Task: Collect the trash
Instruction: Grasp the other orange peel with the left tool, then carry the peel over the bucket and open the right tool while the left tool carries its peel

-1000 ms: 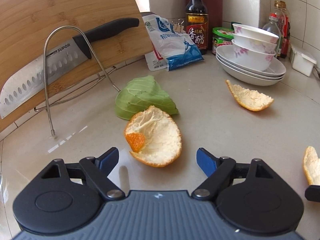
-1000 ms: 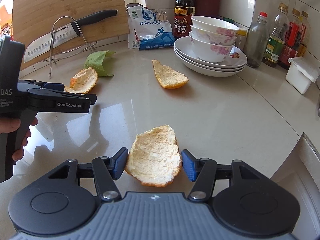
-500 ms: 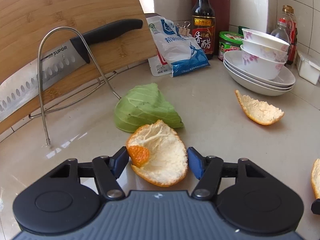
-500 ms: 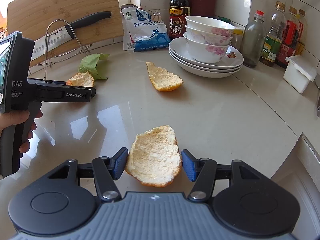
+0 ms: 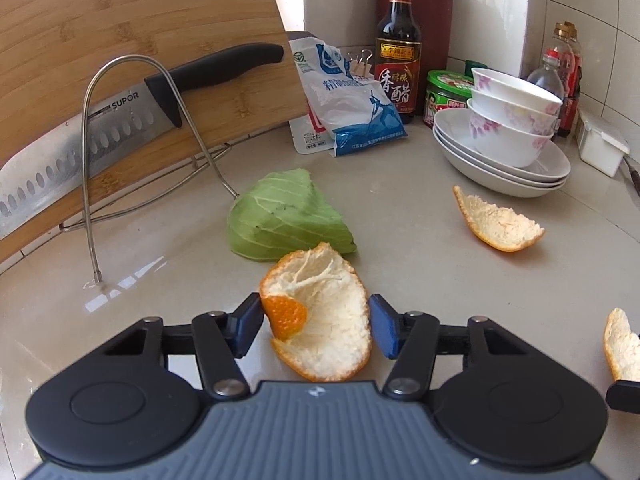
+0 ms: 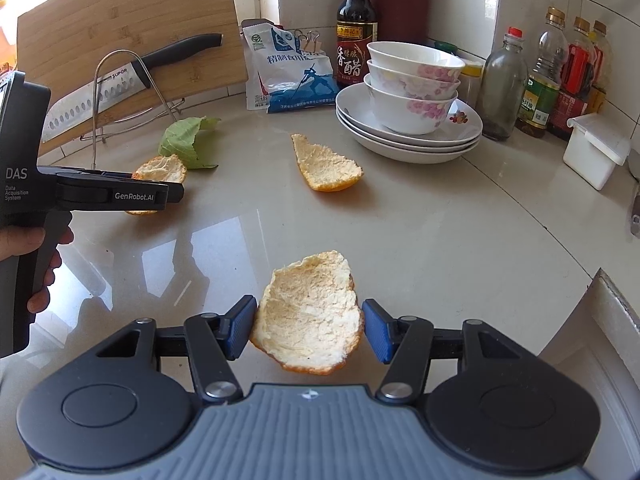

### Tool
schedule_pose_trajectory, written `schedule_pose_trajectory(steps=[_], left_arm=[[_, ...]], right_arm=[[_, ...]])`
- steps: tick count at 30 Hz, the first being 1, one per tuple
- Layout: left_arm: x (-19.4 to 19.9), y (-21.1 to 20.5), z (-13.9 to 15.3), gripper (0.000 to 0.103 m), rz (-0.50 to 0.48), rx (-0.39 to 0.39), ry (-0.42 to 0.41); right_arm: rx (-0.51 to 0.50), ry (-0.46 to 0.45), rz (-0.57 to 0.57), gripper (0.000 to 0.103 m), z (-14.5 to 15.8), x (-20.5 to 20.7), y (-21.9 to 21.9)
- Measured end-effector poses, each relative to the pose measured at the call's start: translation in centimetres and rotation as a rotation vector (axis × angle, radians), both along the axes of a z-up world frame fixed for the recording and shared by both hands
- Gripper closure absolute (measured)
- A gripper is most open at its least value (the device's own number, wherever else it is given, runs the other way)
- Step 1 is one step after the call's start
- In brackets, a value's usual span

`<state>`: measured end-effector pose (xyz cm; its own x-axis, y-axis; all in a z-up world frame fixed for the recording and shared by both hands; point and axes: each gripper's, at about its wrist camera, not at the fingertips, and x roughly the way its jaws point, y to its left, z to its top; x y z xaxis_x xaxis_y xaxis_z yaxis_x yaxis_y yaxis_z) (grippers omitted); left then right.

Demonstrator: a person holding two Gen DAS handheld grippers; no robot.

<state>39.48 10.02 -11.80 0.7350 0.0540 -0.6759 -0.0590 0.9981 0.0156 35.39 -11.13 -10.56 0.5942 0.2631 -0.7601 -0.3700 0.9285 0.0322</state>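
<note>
Several orange peels and a green cabbage leaf lie on the pale counter. My left gripper is shut on one orange peel, its blue pads touching both sides. My right gripper is shut on another orange peel, held between its blue pads. A third peel lies loose on the counter, also in the right wrist view. The left gripper shows in the right wrist view with its peel, next to the leaf.
A cutting board with a knife leans in a wire rack at the back left. A salt bag, vinegar bottle, stacked bowls and plates, bottles and a white box line the back. A sink edge is at right.
My left gripper moved forward around the peel by the leaf and closed on it. My right gripper stayed shut on its peel.
</note>
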Motion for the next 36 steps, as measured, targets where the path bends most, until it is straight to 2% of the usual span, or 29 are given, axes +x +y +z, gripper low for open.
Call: schedule_pose_trajectory(steps=[10,21,30,36], left_arm=[[-2.4,-1.3,1.5,0.047,-0.095,-0.008,0.043],[-6.9,-5.3,4.1,0.047,-0.242,-0.031,0.057],[-10.4,-10.5,5.6,0.047,-0.408,-0.043,0.066],[-12.4,-14.2,6.0,0.047,-0.517,-0.061,0.073]], right_arm=[[0.017,-0.008,0.005,0.04,0.8,-0.8,-0.4],[0.032,-0.026,-0.005,0.04,1.9,-3.3,-2.7],[0.035,-0.04,-0.08,0.04,2.9,-6.7,-6.7],[0.025,-0.023,-0.177,0.04,2.5,-9.6,-11.1]])
